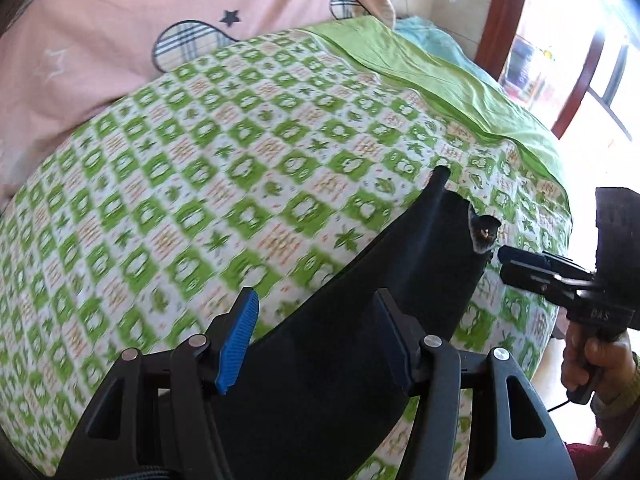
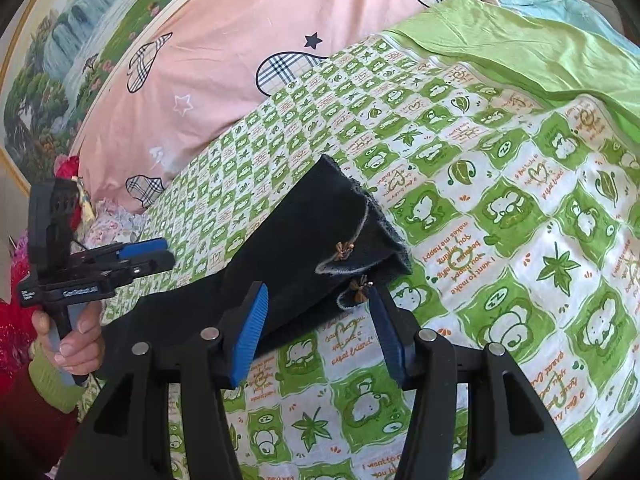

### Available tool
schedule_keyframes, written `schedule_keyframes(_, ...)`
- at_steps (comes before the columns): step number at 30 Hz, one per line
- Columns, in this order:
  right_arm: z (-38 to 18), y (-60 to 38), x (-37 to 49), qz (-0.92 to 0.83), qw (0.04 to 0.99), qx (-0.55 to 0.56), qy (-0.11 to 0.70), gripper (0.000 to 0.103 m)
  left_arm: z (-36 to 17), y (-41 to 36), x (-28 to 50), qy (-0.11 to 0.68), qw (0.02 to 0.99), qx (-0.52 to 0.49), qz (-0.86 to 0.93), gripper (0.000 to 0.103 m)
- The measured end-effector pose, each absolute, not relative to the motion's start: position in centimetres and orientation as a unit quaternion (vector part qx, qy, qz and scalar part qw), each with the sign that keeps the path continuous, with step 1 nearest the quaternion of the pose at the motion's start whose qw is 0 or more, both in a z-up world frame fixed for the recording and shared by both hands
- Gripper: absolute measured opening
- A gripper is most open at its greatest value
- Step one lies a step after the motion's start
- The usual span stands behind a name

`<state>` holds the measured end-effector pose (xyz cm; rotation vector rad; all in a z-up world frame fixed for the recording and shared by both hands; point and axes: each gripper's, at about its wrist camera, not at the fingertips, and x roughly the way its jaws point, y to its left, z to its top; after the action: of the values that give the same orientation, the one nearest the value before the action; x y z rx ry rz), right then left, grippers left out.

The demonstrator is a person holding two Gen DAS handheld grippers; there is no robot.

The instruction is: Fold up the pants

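I see the dark pants (image 2: 304, 248) lying on the bed with the green and white sheet (image 2: 500, 208). They are folded into a long strip. The leg ends, with 2 small gold bows, point away from me. My left claw (image 1: 316, 332) is open over the pants, its pads not squeezing them. My right claw (image 2: 320, 332) is open too, right by the leg ends. A pink pillow (image 2: 240, 48) sits behind.

Pants (image 1: 320, 360) run out under the left gripper (image 1: 316, 332) at frame btm – waist end cut off; sheet (image 1: 160, 200) ahead of the claw is motion-smeared; right-hand (image 1: 592, 364) sleeve cropped at the edge – rest of person unseen.
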<state>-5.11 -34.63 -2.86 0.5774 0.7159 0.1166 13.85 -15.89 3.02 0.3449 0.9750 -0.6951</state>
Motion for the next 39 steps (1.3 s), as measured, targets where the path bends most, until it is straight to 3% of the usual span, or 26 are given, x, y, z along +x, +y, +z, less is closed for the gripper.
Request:
schedule_keyframes(9,-3.7,-35.5,-4.1,0.066,0.886,0.313,0.335,0.052,1.5,-22.1,15.6,0.471,0.778,0.186,-0.372,0.06)
schedule_keyframes(17,-4.7,-36.5,-3.7,0.063,0.876,0.346,0.331,0.038,-0.6,-25.0,16.5,0.493,0.75,0.199,-0.393,0.059)
schedule_keyframes(18,-4.7,-36.5,-3.7,0.063,0.876,0.347,0.33,0.037,-0.8,-25.3,16.5,0.496,0.746,0.199,-0.398,0.056)
schedule_keyframes(20,-4.9,-36.6,-3.7,0.06,0.877,0.347,0.327,0.029,-1.4,-25.9,16.4,0.499,0.74,0.204,-0.402,0.037)
schedule_keyframes(21,-5.0,-36.7,-3.7,0.059,0.876,0.349,0.326,0.026,-1.8,-26.2,16.3,0.5,0.739,0.21,-0.4,0.015)
schedule_keyframes(23,-5.0,-36.7,-3.7,0.06,0.877,0.351,0.324,0.01,-2.0,-26.5,16.0,0.495,0.74,0.217,-0.4,0.007)
schedule_keyframes(32,-0.9,-37.0,-5.1,0.082,0.897,0.338,0.273,0.007,2.1,-27.0,14.9,0.449,0.749,0.231,-0.43,0.005)
schedule_keyframes(39,-3.2,-36.9,-5.2,0.072,0.876,0.354,0.319,0.007,-0.5,-28.5,14.7,0.464,0.722,0.283,-0.428,0.006)
